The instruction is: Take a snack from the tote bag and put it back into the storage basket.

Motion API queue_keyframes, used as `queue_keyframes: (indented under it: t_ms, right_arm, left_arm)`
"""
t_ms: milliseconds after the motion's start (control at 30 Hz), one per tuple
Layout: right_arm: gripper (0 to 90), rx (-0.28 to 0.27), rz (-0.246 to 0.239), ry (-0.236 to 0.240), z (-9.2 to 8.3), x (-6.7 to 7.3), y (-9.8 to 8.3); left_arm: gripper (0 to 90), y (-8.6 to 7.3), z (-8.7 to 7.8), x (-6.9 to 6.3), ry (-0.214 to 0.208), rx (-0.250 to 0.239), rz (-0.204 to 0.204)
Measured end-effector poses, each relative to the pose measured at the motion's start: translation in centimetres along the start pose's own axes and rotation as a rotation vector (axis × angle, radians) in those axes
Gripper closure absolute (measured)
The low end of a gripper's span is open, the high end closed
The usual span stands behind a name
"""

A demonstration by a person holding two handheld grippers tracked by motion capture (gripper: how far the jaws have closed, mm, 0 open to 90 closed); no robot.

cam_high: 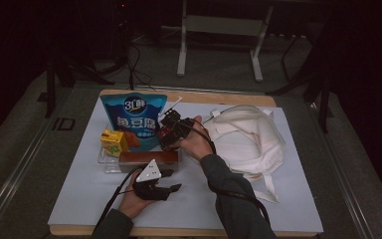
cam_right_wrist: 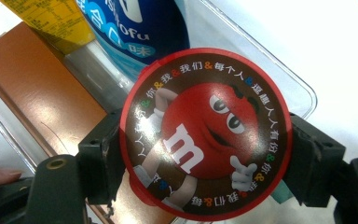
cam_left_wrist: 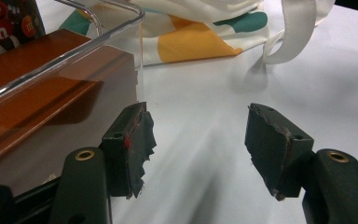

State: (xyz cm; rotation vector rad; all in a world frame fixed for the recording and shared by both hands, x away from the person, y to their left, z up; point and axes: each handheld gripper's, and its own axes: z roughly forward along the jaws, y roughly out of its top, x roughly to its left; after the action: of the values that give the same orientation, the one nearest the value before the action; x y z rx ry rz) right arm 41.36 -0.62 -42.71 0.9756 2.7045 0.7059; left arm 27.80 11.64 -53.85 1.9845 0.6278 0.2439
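My right gripper [cam_right_wrist: 205,154] pinched a round M&M's tub [cam_right_wrist: 205,133] between its jaws, above the clear tray [cam_right_wrist: 279,70]. My left gripper [cam_left_wrist: 198,140] rested on the white worktop [cam_left_wrist: 205,116], jaws spread, holding nothing.

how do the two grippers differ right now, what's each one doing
The right gripper is shut on a round M&M's tub over the clear tray; the left gripper is open with nothing between its pads.
The right gripper sits farther up the table by the blue bag; the left gripper rests nearer the person, beside the tray's front corner and the brown box.
Both have black two-jaw heads and are hand-held.
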Motion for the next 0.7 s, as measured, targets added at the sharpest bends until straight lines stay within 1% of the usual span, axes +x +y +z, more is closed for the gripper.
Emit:
queue_keyframes:
  t_ms: [133, 267, 467, 533, 667, 700]
  right_arm:
    - [25.7, 0.003, 0.006, -0.002, 0.05, -0.05, -0.02]
    - [25.7, 0.009, -0.001, -0.009, 0.23, -0.04, -0.1]
    - [25.6, 0.022, 0.016, -0.006, 0.4, -0.23, -0.21]
    - [25.5, 0.026, 0.02, 0.001, 0.4, -0.3, -0.26]
    - [25.1, 0.029, 0.003, 0.004, 0.49, -0.4, -0.43]
    - [25.0, 0.03, -0.007, -0.001, 0.53, -0.37, -0.46]
  left_arm:
    - [39.8, 0.0, 0.0, -0.01, 0.001, 0.0, 0.0]
    - [39.8, 0.0, 0.0, -0.01, 0.001, 0.0, 0.001]
    - [39.8, 0.0, 0.0, -0.01, 0.0, 0.0, 0.0]
    - [39.8, 0.0, 0.0, -0.01, 0.0, 0.0, 0.0]
    - [39.8, 0.0, -0.01, -0.01, 0.0, 0.001, 0.0]
    - [39.8, 0.0, -0.01, -0.02, 0.0, 0.001, 0.0]
